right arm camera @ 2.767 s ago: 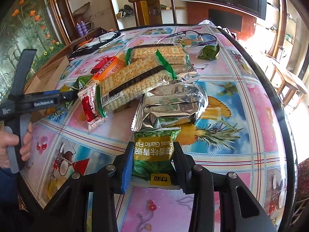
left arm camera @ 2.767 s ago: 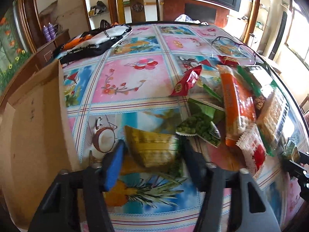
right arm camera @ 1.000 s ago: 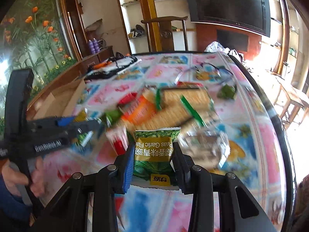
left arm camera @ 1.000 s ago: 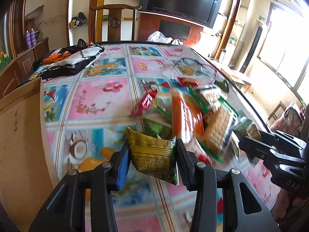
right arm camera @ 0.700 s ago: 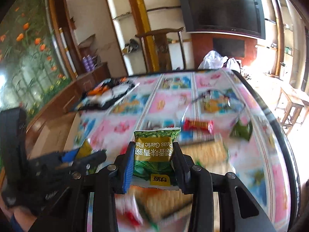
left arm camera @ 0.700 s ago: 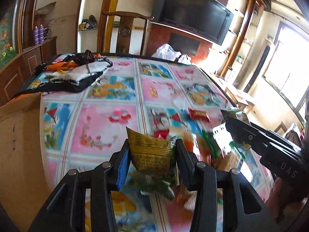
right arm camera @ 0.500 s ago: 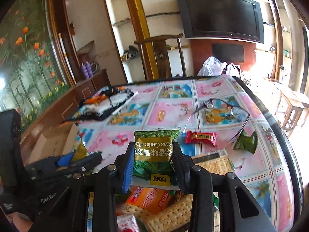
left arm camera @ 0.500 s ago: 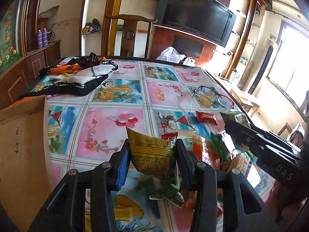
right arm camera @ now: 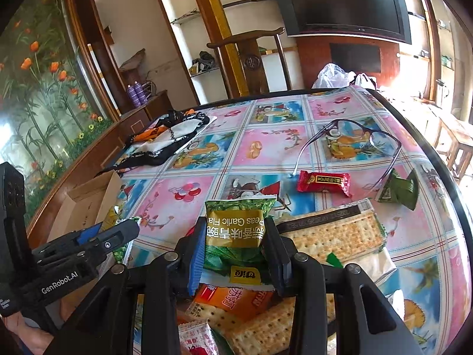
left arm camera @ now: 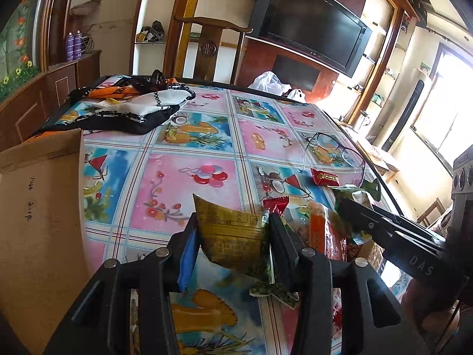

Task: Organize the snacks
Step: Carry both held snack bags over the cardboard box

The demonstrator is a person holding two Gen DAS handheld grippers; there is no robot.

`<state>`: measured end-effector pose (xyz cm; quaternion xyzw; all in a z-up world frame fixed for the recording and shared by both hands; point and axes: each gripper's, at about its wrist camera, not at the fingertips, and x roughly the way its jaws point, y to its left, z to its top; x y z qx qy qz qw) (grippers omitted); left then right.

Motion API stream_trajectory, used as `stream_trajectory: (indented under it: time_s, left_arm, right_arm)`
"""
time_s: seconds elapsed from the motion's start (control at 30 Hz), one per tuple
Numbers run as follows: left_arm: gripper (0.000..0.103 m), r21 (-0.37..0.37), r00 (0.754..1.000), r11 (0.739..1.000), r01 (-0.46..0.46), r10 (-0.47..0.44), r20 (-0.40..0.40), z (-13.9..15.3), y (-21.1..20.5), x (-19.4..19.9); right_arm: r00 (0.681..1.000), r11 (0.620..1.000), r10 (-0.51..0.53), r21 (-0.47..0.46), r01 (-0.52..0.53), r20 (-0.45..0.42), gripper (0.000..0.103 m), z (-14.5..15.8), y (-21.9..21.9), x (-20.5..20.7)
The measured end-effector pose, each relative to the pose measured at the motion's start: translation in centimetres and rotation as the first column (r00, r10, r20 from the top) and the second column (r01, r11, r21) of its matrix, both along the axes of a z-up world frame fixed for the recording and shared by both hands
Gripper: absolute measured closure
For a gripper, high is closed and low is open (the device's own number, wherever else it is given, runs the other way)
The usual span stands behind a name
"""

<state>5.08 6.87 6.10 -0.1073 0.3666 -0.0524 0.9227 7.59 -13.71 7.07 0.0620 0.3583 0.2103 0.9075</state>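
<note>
My left gripper (left arm camera: 233,233) is shut on a yellow-gold snack packet (left arm camera: 230,236), held above the table next to the cardboard box (left arm camera: 38,224). My right gripper (right arm camera: 235,239) is shut on a green garlic-peas packet (right arm camera: 236,236), held above the snack pile. Under it lie cracker packs (right arm camera: 334,236), an orange packet (right arm camera: 236,298) and a red-and-white candy packet (right arm camera: 195,337). A red candy bar (right arm camera: 323,182) and a green triangular packet (right arm camera: 399,189) lie farther back. The left gripper shows in the right wrist view (right arm camera: 118,233); the right gripper shows in the left wrist view (left arm camera: 384,224).
The table (left arm camera: 177,177) has a colourful fruit-print cloth. Eyeglasses (right arm camera: 354,139) lie at the back right. A black, white and orange cloth (left arm camera: 127,109) lies at the back left. A wooden chair (left arm camera: 210,47) stands behind the table. The open box (right arm camera: 85,204) sits at the left edge.
Both grippers lifted their packets off the table, swung toward the far side, and now hold nearly steady. The grips are unchanged.
</note>
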Motion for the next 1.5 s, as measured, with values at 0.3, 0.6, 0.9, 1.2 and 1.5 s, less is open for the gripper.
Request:
stream_trajectory:
  time_s: [0.3,0.6,0.9,1.2,1.5]
  left_arm:
    - [0.059,0.004,1.0,1.0,-0.004,0.004,-0.018,-0.5,0.0,0.3]
    - [0.059,-0.013,1.0,1.0,-0.013,0.013,-0.015,-0.1,0.6,0.1]
    - [0.059,-0.021,1.0,1.0,-0.013,0.013,0.002,0.5,0.8,-0.2]
    - [0.059,-0.031,0.999,0.999,-0.039,0.039,-0.001,0.6,1.8,-0.1]
    - [0.059,-0.04,0.999,0.998,-0.044,0.044,0.01,0.8,2.3,-0.2]
  right_arm:
    - [1.0,1.0,0.016,0.019,-0.015,-0.009,0.063,0.0,0.3,0.0]
    - [1.0,1.0,0.019,0.01,-0.019,-0.005,0.063,-0.1,0.8,-0.1]
    - [1.0,0.999,0.028,0.026,-0.028,-0.014,0.063,-0.2,0.9,-0.3]
    - [0.999,0.999,0.039,0.019,-0.039,-0.004,0.063,-0.3,1.4,-0.5]
    - [0.998,0.998,0.055,0.029,-0.055,-0.013,0.063,-0.4,1.6,-0.5]
